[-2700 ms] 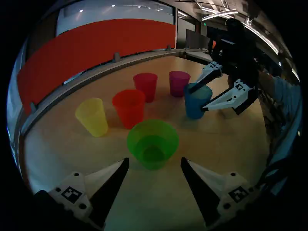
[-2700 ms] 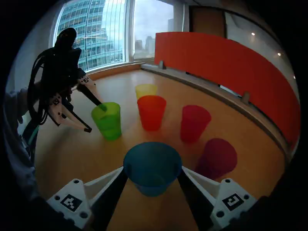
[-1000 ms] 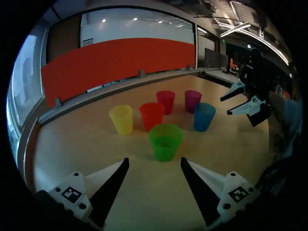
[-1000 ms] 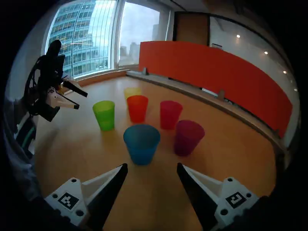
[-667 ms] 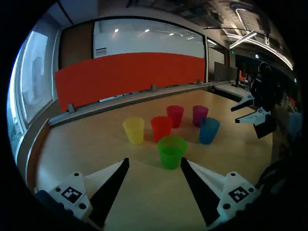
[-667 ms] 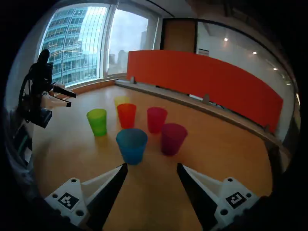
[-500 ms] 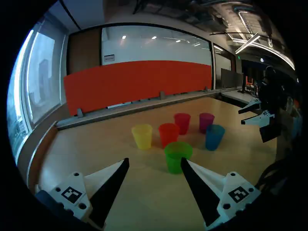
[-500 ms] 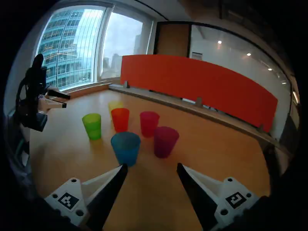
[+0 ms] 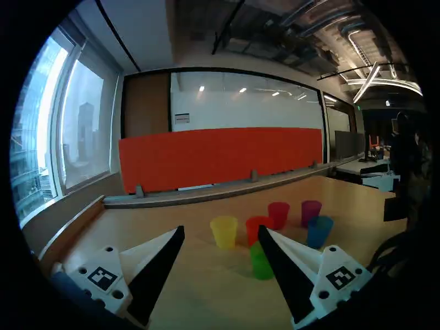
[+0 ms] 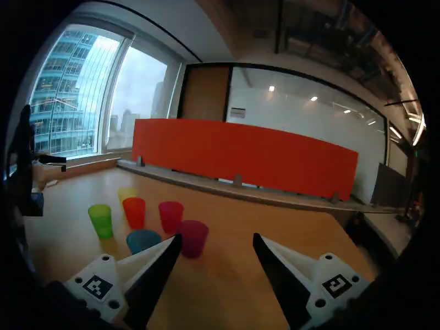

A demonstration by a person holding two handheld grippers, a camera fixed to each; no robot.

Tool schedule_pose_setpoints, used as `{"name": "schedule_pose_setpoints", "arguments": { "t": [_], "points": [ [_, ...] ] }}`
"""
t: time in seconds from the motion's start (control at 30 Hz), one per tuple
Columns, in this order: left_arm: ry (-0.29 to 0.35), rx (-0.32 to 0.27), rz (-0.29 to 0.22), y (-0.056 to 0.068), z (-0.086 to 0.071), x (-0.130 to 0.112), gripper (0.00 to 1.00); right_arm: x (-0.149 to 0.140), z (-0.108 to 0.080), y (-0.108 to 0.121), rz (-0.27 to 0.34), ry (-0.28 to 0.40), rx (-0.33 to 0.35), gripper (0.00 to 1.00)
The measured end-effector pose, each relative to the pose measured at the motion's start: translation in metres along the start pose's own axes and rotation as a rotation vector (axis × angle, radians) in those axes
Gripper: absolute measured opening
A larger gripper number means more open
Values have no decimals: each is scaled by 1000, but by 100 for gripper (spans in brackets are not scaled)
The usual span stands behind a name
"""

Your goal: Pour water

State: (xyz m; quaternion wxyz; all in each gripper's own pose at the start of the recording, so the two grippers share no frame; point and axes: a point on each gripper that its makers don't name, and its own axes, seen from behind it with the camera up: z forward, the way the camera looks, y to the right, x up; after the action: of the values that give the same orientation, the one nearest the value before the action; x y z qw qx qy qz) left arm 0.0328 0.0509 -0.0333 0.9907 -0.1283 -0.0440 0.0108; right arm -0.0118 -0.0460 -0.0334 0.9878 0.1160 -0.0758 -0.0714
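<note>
Holding both tools over the counter (image 9: 192,291), you grip nothing: your left hand-held gripper (image 9: 220,228) has its fingers spread wide, and your right hand-held gripper (image 10: 216,237) likewise. Six cups (image 9: 278,213) stand upright in a cluster on the counter ahead (contents not discernible). The green cup (image 9: 258,267) sits nearest the left tool; the blue cup (image 10: 140,240) and purple cup (image 10: 195,236) sit nearest the right.

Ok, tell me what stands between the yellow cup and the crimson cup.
The orange cup stands between the yellow cup and the crimson cup, as seen in the left gripper view.
</note>
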Motion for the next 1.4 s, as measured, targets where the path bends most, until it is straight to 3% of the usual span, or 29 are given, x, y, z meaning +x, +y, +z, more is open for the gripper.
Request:
{"name": "schedule_pose_setpoints", "arguments": {
  "t": [0.3, 0.5, 0.7, 1.1, 1.4],
  "points": [
    [87, 92, 6, -11, -6, 18, 100, 25, -1, 16, 53, 107, -101, 99],
    [136, 134, -17, -18, -11, 30, 100, 42, -5, 32, 64, 198, -194, 99],
    [170, 168, -50, -24, -12, 36, 100, 46, -8, 42, 77, 235, -265, 99],
    [174, 192, -63, -29, -1, 32, 100, 39, -9, 45, 135, 240, -279, 99],
    [166, 181, -49, -20, 9, 25, 100, 32, -11, 39, 147, 229, -270, 99]
  ]
}}
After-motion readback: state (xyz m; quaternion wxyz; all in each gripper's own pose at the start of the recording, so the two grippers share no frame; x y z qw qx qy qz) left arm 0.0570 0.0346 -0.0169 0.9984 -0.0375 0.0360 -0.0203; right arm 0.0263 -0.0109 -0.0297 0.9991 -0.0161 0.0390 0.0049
